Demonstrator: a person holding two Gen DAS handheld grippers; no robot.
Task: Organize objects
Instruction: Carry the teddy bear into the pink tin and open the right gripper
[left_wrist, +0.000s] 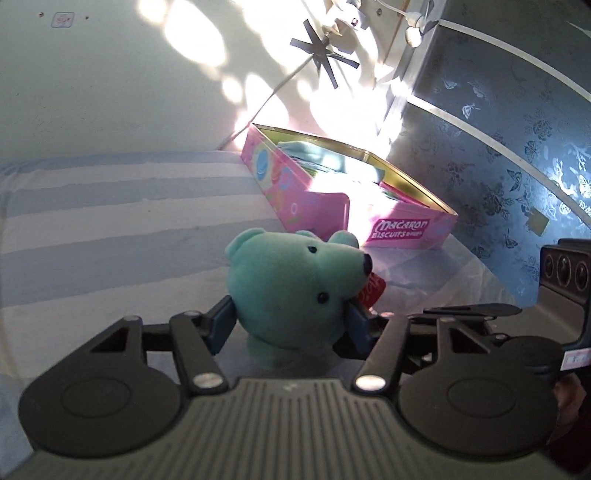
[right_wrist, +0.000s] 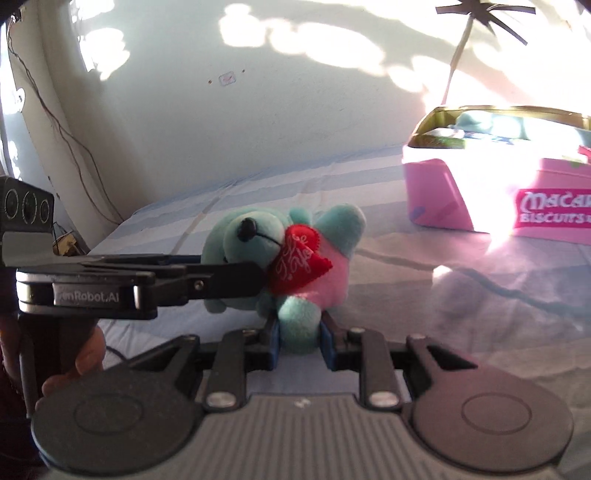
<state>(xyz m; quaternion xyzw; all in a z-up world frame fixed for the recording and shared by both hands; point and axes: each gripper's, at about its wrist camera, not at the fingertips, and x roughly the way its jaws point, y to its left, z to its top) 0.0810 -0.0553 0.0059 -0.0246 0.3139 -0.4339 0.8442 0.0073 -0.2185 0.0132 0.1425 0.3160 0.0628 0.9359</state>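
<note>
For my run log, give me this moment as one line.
left gripper: shut on teddy bear head | right gripper: shut on its foot | pink biscuit tin: open, behind bear, on striped bedsheet

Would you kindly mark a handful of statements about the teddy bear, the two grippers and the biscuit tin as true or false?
1. The left gripper grips the teddy bear by its head. True.
2. The right gripper is open and holds nothing. False: its fingers clamp one of the bear's feet.
3. The pink tin has its lid on. False: it stands open with items inside.
4. The bear carries a red heart. True.
5. The tin sits on a bare wooden floor. False: it rests on the striped bedsheet.
</note>
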